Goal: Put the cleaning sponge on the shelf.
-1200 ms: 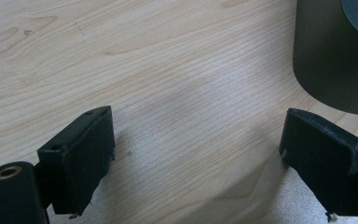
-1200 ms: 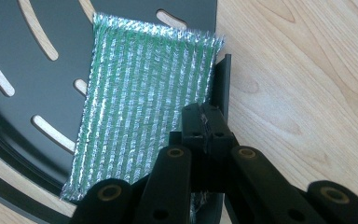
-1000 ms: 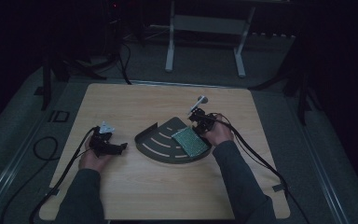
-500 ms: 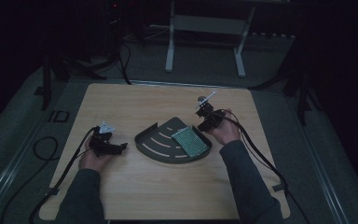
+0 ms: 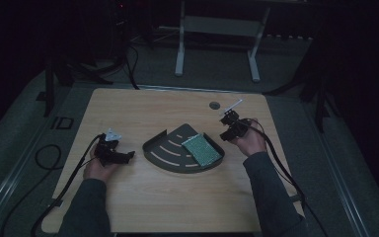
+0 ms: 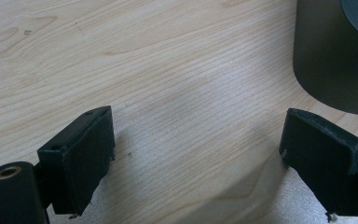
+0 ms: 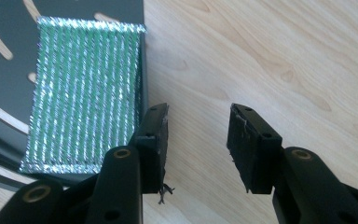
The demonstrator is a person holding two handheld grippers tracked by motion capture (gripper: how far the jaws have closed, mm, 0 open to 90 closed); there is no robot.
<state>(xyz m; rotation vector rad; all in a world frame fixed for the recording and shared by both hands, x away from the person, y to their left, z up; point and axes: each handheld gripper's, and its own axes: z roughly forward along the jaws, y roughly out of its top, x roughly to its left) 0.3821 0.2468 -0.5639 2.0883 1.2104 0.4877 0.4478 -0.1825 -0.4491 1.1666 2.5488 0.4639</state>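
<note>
A dark fan-shaped tray (image 5: 170, 148) lies at the middle of the wooden counter (image 5: 177, 202). A green glittering scouring pad (image 5: 202, 151) rests on the tray's right part, reaching its right edge. The left claw (image 5: 126, 156) sits on the counter left of the tray, jaws spread wide, grasping nothing. The right claw (image 5: 225, 134) sits just right of the tray, jaws released and empty, beside the pad.

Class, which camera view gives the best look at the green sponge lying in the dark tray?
The right gripper view: the green sponge is close there, its glittery stripes clear, lying against the dark tray edge. The high view shows the sponge small but places it at the tray's right side. The left gripper view catches the tray's wall.
</note>
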